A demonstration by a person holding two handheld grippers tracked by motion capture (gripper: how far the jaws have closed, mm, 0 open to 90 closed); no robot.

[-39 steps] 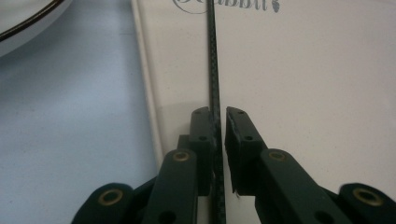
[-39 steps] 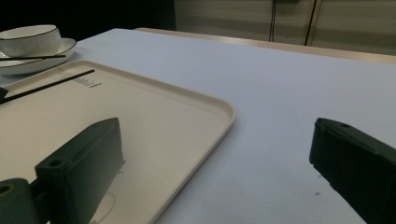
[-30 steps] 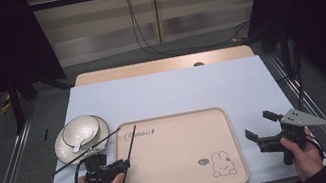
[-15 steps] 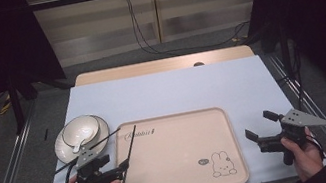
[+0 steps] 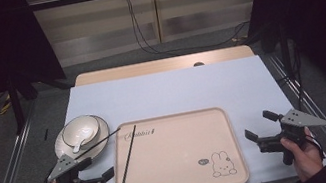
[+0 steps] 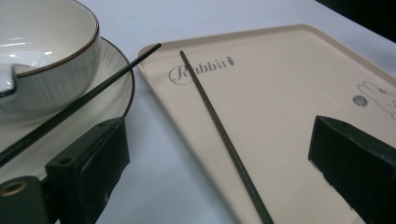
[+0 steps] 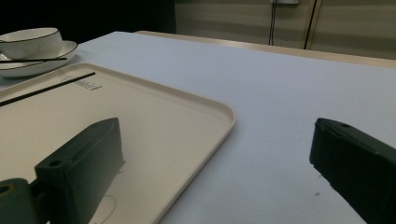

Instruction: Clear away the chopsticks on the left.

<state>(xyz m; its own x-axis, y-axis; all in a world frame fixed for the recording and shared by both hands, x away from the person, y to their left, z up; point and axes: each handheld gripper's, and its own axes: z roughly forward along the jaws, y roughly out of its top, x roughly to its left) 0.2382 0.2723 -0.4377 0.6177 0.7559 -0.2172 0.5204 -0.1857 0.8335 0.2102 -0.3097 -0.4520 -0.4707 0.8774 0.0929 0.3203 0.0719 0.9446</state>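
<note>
A beige tray with a rabbit print lies at the table's front centre. One black chopstick lies flat along the tray's left side, also seen in the left gripper view. A second chopstick rests across a white plate, its tip over the tray's corner. On the plate stands a white bowl holding a spoon. My left gripper is open beside the tray's left edge, holding nothing. My right gripper is open just right of the tray, holding nothing.
The pale blue tabletop stretches behind the tray to a wooden strip at the far edge. Metal rails run along both sides of the table. Cables hang behind it.
The left gripper has drawn back to the left, off the tray, leaving one chopstick lying flat on the tray. The right gripper has stayed put.
</note>
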